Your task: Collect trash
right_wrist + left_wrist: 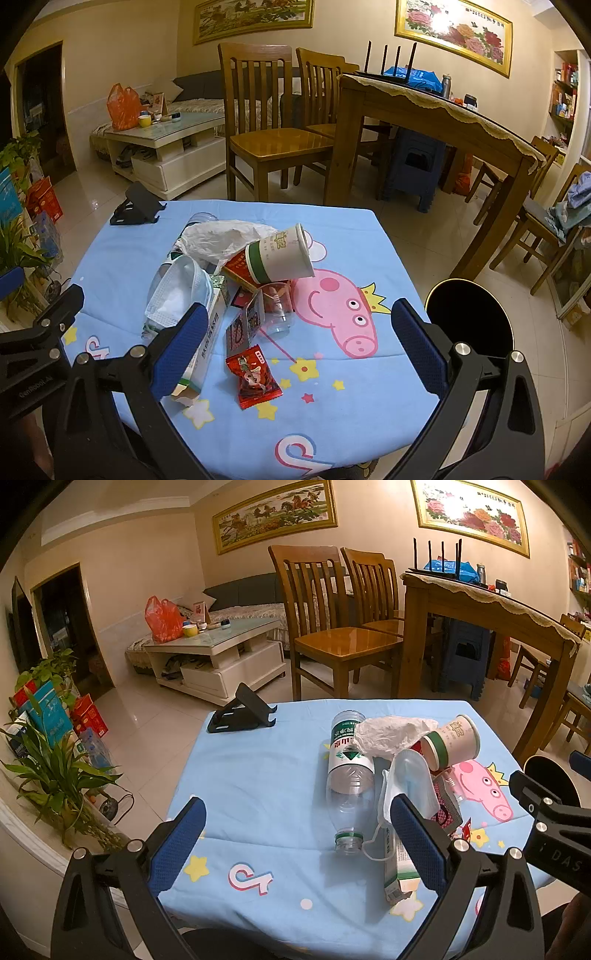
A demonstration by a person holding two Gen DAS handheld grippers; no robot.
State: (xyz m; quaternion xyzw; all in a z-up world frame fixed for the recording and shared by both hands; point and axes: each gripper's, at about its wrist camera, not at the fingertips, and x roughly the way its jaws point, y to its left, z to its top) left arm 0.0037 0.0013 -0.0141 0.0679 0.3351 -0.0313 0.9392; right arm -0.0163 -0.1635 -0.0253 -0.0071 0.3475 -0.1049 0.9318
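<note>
A heap of trash lies on the blue cartoon tablecloth [258, 782]: an empty clear bottle [349, 779] with a green label, a crumpled white bag [391, 733], a paper cup [450, 742] on its side, a face mask [410, 786] and a small carton [399, 867]. The right wrist view adds a red snack wrapper [255, 376], a clear plastic cup [279, 306], the paper cup [284, 254] and the mask [177, 291]. My left gripper [299, 845] is open, just short of the bottle's neck. My right gripper [303, 347] hovers open above the wrapper.
A black bin [469, 317] stands on the floor at the table's right edge. A black phone stand [242, 709] sits at the far left corner. Wooden chairs [332, 620], a dining table [487, 609], a coffee table [218, 653] and potted plants [51, 768] surround the table.
</note>
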